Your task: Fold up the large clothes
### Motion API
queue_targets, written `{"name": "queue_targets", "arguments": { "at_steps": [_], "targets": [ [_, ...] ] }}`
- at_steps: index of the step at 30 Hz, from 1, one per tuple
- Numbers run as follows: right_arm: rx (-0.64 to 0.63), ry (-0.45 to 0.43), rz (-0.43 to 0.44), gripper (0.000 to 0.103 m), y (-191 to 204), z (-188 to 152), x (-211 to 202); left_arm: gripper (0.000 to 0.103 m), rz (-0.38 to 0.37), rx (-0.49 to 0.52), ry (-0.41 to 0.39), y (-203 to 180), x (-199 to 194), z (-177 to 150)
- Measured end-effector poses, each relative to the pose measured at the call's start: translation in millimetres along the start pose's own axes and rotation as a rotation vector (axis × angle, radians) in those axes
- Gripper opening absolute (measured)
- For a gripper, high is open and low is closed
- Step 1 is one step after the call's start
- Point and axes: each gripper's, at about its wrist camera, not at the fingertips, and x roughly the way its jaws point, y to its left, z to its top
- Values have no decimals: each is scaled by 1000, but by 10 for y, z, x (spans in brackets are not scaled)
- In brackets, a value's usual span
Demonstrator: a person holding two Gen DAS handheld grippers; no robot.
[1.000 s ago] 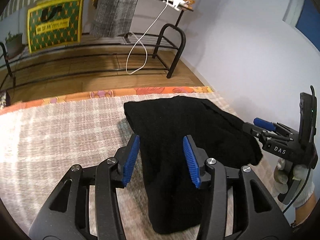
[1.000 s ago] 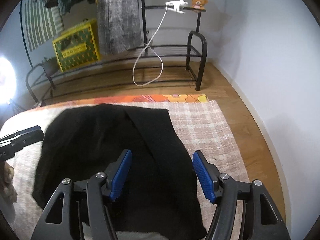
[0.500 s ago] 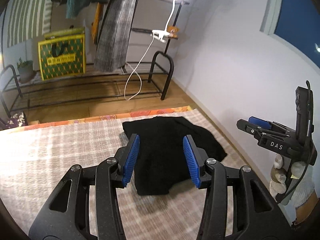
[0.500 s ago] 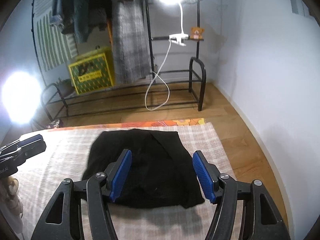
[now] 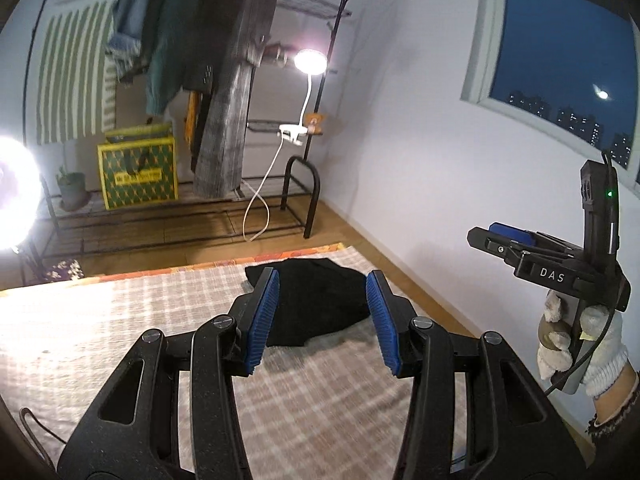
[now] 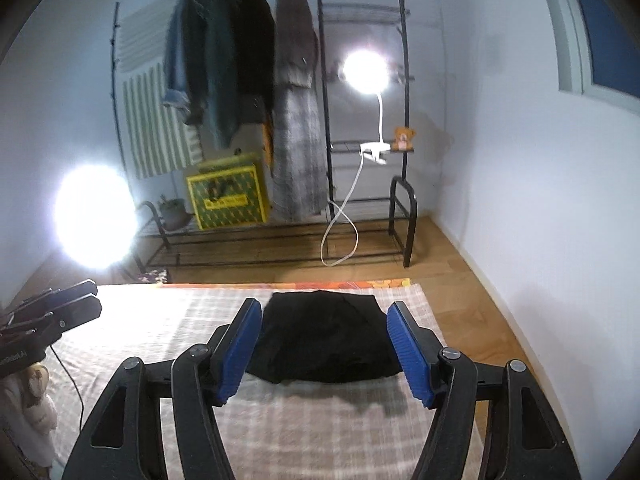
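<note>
- Now the black garment [image 6: 324, 336] is lying folded on the checked blanket [image 6: 320, 432], near its far edge and close to the wall-side corner.
- The left gripper [image 5: 322, 316] is hanging above the blanket, blue pads apart, nothing between them.
- The right gripper [image 6: 324, 348] is hovering likewise, jaws spread wider and gripping nothing.
- A gloved hand [image 5: 576, 348] is holding the right gripper's handle.
- Behind, a clothes rack [image 6: 360, 120] is carrying coats, a clip lamp [image 6: 364, 70] glowing.

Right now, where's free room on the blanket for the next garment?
Bare plaid blanket left of the black garment, and the strip nearer the grippers. Far right corner is taken by the garment, close to the edge.
</note>
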Motion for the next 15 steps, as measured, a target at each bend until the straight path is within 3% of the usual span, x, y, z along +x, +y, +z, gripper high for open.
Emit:
{"name": "queue_targets", "arguments": {
  "at_steps": [7,15],
  "targets": [
    [-12,-68,24,71,363,-76,-926,46,4,25,-72,-247,-986,-43],
    [-42,-121,34,71,663,-256,-1685,46,-2,53,-133,-497,-1731,-164]
  ]
}}
